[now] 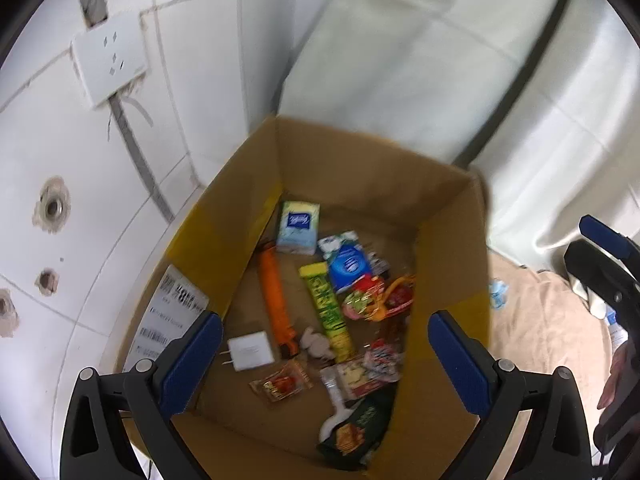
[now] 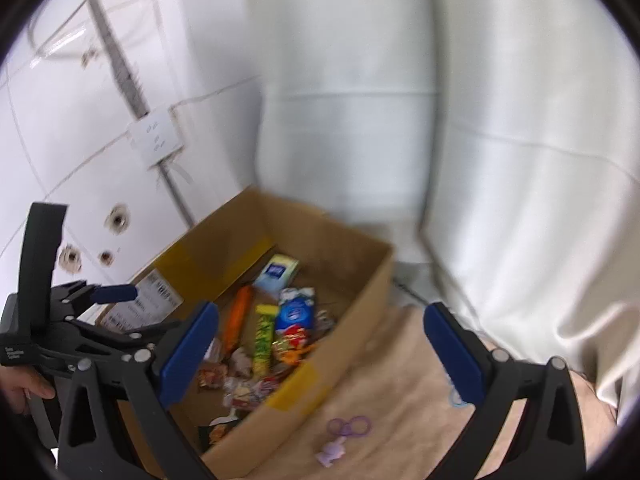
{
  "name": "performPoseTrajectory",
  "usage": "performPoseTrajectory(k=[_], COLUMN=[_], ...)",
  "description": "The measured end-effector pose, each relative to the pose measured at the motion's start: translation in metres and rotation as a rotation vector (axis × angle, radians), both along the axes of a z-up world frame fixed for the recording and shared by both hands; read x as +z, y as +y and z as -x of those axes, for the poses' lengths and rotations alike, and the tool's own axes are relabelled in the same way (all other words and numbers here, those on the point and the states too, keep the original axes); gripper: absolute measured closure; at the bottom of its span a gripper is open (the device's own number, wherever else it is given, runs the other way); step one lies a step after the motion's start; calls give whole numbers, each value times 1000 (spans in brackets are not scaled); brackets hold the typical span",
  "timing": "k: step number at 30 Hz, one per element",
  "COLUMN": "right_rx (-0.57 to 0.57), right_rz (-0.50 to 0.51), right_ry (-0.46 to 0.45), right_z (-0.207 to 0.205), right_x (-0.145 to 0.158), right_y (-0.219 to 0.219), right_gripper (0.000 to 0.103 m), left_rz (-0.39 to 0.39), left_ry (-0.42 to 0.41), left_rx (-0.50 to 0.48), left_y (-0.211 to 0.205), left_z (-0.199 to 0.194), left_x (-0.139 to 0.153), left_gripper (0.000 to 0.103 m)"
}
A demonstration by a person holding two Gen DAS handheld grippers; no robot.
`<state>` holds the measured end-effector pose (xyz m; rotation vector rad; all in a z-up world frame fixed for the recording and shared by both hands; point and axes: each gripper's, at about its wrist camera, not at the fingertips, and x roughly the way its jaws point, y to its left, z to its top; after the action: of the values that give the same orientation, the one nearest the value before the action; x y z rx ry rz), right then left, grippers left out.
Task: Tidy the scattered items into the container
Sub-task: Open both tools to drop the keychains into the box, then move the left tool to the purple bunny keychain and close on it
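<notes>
left gripper: wide open, nothing in it, right over the box
right gripper: wide open too, empty
box: on the cloth, full of snacks
purple toy: out on the cloth beside the box

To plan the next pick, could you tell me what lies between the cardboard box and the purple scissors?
In the right wrist view, only bare beige cloth separates the cardboard box from the purple scissors.

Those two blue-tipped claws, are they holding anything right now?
Nothing. The left gripper is open above the cardboard box, and the right gripper is open too, with nothing between its fingers.
</notes>
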<state>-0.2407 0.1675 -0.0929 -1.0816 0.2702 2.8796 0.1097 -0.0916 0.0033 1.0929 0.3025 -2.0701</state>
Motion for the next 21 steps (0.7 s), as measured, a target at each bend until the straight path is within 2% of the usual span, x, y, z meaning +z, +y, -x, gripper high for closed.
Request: performPoseTrajectory(k=[7, 10, 12, 18, 21], right_rx=[-114, -133, -162, -278, -320], right_rz=[-21, 8, -17, -52, -53], right_ry=[3, 16, 43, 40, 35], right_z=[-41, -62, -78, -122, -141], right_x=[15, 19, 22, 20, 15], right_y=[42, 63, 72, 107, 120], right_gripper=[0, 0, 0, 0, 0], left_rz=[41, 63, 62, 68, 15], left_ry=[11, 33, 71, 19, -6], left_rx=[-68, -103, -100, -172, -221], left_y=[47, 73, 90, 139, 155], left_z=[37, 52, 60, 97, 112], left_x=[19, 23, 22, -6, -24], left_gripper=[0, 0, 0, 0, 0])
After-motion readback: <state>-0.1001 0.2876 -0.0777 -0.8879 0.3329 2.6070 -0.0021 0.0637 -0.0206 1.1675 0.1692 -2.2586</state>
